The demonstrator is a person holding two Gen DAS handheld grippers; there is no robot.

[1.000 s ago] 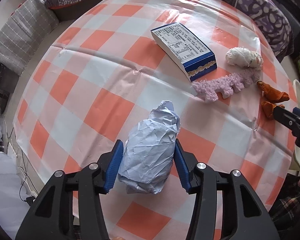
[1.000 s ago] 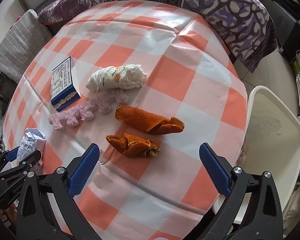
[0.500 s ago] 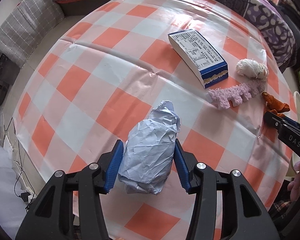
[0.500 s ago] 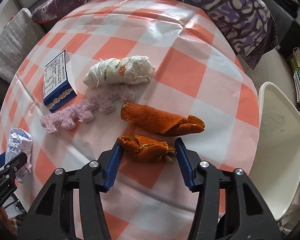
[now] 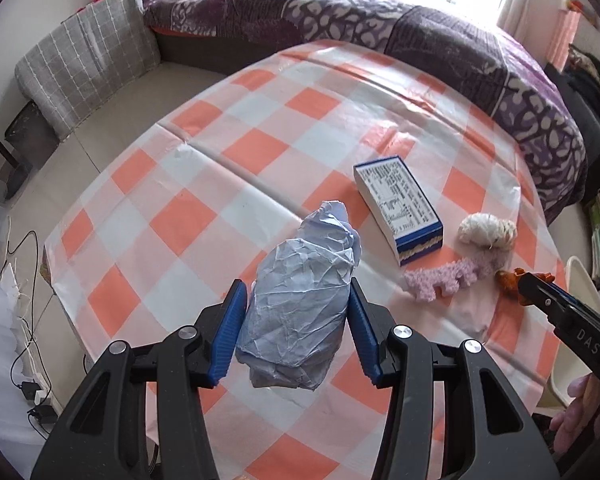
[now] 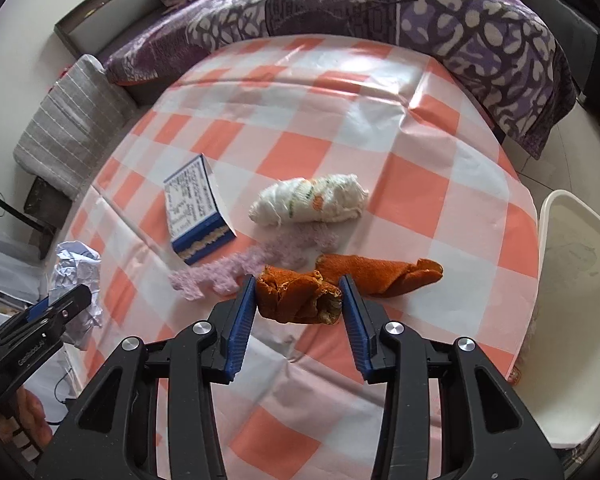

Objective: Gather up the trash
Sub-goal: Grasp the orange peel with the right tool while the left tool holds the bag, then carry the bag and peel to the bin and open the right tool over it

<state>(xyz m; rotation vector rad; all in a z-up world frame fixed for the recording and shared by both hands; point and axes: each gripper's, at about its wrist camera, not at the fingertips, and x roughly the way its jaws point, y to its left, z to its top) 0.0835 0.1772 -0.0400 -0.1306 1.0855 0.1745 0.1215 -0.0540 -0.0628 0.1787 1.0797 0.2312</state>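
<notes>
The crumpled paper [image 5: 300, 304] is pinched in the left tongs [image 5: 296, 328], and an orange peel [image 6: 298, 300] in the right tongs [image 6: 298, 312], whose jaws have just been closing; both are held above the desk [image 6: 420, 184]. Either soft scrap could be dropped if squeezed loosely. "DAS" is read on the right tongs; the box [image 5: 400, 208] print is illegible.

right gripper [image 6: 299, 300]: jaws just closed, clamping orange peel [image 6: 296, 298]
second peel [image 6: 380, 276]: on checked tablecloth [image 6: 420, 184]
</notes>
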